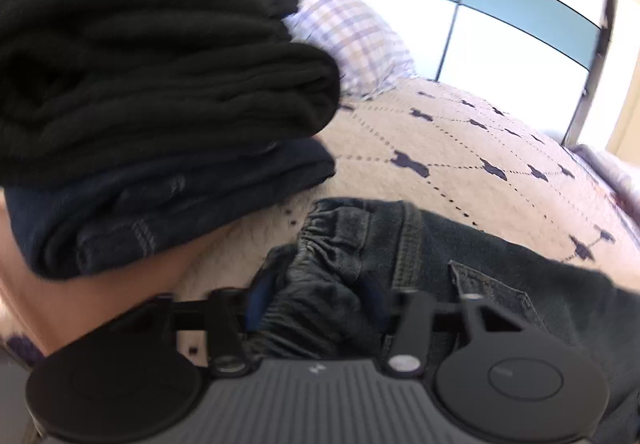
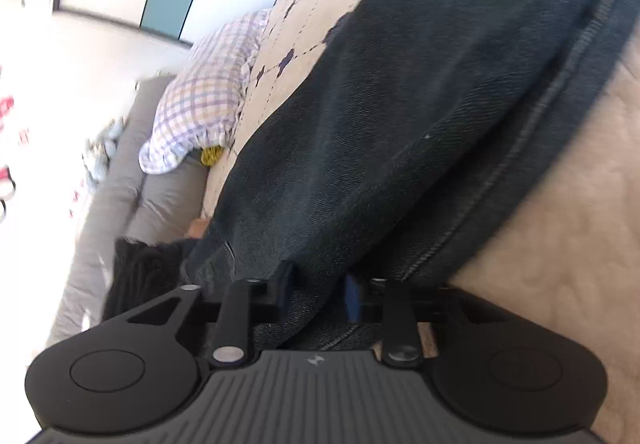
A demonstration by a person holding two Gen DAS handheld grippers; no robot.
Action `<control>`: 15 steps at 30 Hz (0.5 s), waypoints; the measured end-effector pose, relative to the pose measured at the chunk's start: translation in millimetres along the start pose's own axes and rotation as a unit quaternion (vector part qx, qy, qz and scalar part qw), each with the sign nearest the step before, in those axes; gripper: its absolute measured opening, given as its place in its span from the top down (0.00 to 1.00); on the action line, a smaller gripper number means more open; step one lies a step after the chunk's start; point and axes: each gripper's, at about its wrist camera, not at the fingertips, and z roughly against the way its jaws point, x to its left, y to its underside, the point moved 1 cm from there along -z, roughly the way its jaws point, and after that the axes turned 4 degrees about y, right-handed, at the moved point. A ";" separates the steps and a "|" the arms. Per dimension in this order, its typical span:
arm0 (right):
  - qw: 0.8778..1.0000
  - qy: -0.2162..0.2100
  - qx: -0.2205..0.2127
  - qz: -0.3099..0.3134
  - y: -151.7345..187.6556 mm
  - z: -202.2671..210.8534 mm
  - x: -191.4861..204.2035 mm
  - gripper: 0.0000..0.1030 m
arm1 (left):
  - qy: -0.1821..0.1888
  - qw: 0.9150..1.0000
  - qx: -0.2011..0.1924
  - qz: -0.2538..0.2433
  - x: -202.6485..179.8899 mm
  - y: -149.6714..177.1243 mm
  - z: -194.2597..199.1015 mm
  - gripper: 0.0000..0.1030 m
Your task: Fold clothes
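Note:
Dark blue jeans (image 1: 440, 256) lie on the cream quilted bedspread (image 1: 460, 148). In the left wrist view their gathered elastic waistband is bunched between the blue pads of my left gripper (image 1: 316, 298), which is shut on it. In the right wrist view, which is rolled sideways, a fold of the same jeans (image 2: 400, 104) runs up from my right gripper (image 2: 320, 296). That gripper is shut on the denim, and its fingertips are hidden in the cloth.
A stack of folded clothes sits left of the jeans: a black garment (image 1: 160, 76) on a navy one (image 1: 168, 204). A checked pillow (image 1: 360, 40) lies behind it, a grey padded headboard (image 2: 120, 196) beyond. Large windows (image 1: 500, 44) stand past the bed.

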 end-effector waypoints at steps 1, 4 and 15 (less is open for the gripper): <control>1.000 0.000 -0.001 0.008 0.2 1.9 3.5 0.88 | 0.006 1.000 0.002 0.009 2.1 -1.1 1.7 0.75; 0.999 -0.035 -0.012 0.007 -4.5 22.5 9.4 0.91 | 0.025 0.999 0.015 0.030 9.8 -6.5 11.4 0.82; 0.999 0.039 0.015 0.029 10.8 28.6 -21.3 0.90 | -0.013 0.997 0.063 -0.049 2.6 -7.8 2.9 0.61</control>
